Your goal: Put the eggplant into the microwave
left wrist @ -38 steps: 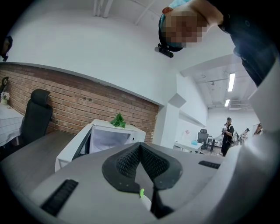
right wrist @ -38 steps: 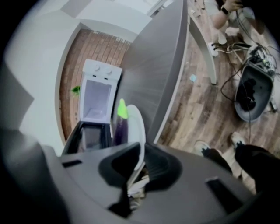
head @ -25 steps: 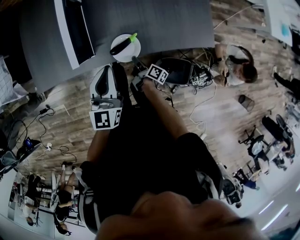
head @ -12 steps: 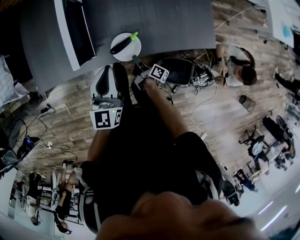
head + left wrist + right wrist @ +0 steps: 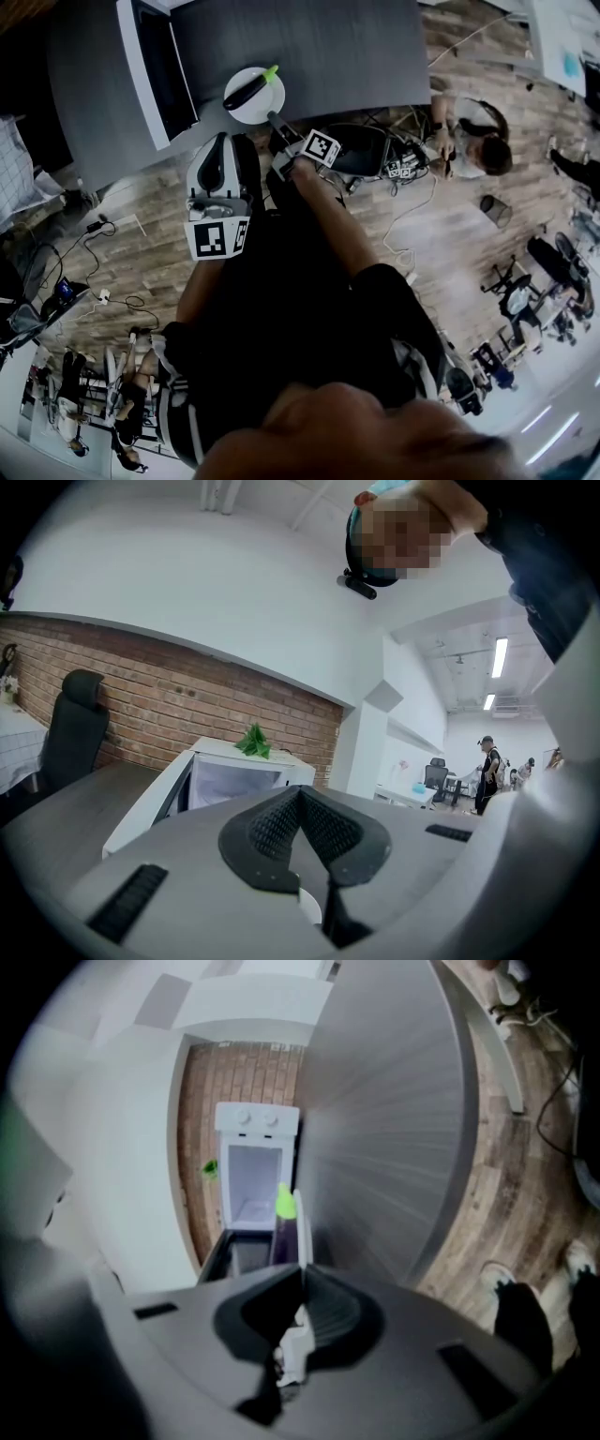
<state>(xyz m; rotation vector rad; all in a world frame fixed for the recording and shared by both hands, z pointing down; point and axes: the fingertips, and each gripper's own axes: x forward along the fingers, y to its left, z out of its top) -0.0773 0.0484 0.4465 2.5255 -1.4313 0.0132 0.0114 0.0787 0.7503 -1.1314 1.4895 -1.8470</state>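
A dark purple eggplant [image 5: 248, 90] with a light green stem lies on a white plate [image 5: 267, 105] at the near edge of the grey table [image 5: 337, 47]. My right gripper [image 5: 272, 117] reaches the plate's near rim. In the right gripper view the plate [image 5: 299, 1222] stands edge-on and runs into the shut jaws of the right gripper [image 5: 301, 1269], with the eggplant [image 5: 282, 1227] beside it. The white microwave [image 5: 150, 66] stands at the table's left with its door open. My left gripper [image 5: 222, 141] hovers short of the table and is shut on nothing [image 5: 300, 794].
A small green plant [image 5: 253, 741] sits on top of the microwave [image 5: 239, 780]. A black office chair [image 5: 75, 724] stands by the brick wall. A seated person [image 5: 473, 141] and cables [image 5: 403, 159] are on the floor side, right of the table.
The right gripper has tilted slightly at the plate's rim. Plate, eggplant and left gripper stay where they were; the head view has shifted a little.
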